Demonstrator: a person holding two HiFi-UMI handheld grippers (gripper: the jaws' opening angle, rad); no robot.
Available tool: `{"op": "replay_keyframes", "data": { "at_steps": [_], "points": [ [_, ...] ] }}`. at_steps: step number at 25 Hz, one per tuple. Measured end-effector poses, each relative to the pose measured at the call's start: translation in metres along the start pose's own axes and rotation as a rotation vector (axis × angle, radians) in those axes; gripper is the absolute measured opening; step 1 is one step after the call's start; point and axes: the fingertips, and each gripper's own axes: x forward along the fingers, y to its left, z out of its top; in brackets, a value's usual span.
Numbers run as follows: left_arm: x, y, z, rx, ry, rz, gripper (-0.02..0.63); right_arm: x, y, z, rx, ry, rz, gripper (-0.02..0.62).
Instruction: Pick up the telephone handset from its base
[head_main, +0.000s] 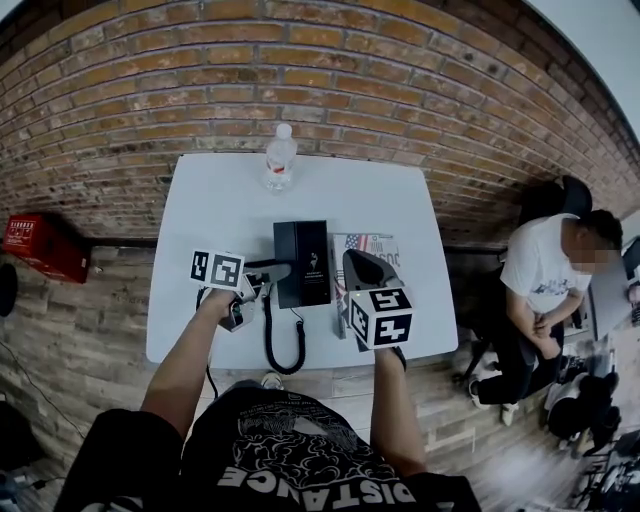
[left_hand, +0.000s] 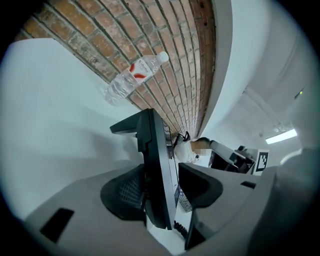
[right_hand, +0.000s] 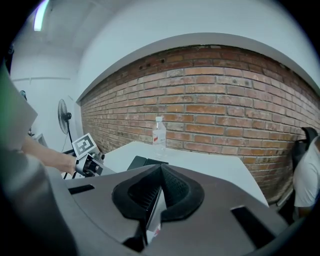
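Note:
The black telephone handset (head_main: 270, 270) is off the table and lies across the jaws of my left gripper (head_main: 262, 276). In the left gripper view the handset (left_hand: 155, 175) stands edge-on between the pads of the left gripper (left_hand: 160, 187), which is shut on it. Its coiled cord (head_main: 285, 350) loops down over the table's front edge. Part of the phone base (head_main: 235, 318) shows under the left gripper, mostly hidden. My right gripper (head_main: 360, 266) hovers over a printed booklet (head_main: 368, 245). The right gripper (right_hand: 160, 172) has its pads meeting at the tips.
A flat black box (head_main: 302, 262) lies mid-table between the grippers. A water bottle (head_main: 281, 158) stands at the far edge of the white table (head_main: 200, 210), against the brick wall. A person (head_main: 545, 280) sits to the right. A red crate (head_main: 40, 245) is on the floor at left.

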Motion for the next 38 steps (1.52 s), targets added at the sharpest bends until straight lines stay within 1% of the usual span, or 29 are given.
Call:
{"op": "replay_keyframes", "data": {
  "at_steps": [2,5,6,8,11,17,21,27,38],
  "points": [
    [0.002,-0.002,0.002,0.005,0.011,-0.03,0.194,0.003,-0.002,-0.003,0.0,0.01,-0.009,0.0],
    [0.004,0.001,0.004,-0.005,0.017,-0.041,0.12,0.007,-0.005,-0.008,0.008,0.018,-0.015,0.0],
    [0.004,0.003,0.003,-0.021,0.021,-0.042,0.101,0.008,-0.006,-0.009,0.014,0.019,-0.016,0.0],
    [0.003,0.005,0.003,-0.067,0.028,-0.055,0.092,0.01,-0.007,-0.01,0.021,0.019,-0.018,0.0],
    [0.004,0.004,0.003,-0.103,0.034,-0.067,0.086,0.011,-0.01,-0.01,0.03,0.015,-0.017,0.0],
    [0.002,0.001,0.005,-0.116,0.021,-0.068,0.078,0.01,-0.012,-0.017,0.046,0.021,-0.012,0.0],
    [0.0,-0.004,0.007,-0.105,0.004,-0.056,0.072,0.008,-0.011,-0.018,0.051,0.015,-0.005,0.0],
    [-0.009,-0.017,0.009,-0.091,-0.049,-0.037,0.072,-0.004,-0.008,-0.02,0.049,0.01,0.009,0.0],
    [-0.028,-0.064,-0.003,-0.056,-0.143,-0.031,0.072,-0.053,0.0,-0.025,0.032,-0.006,0.029,0.0]
  ]
}}
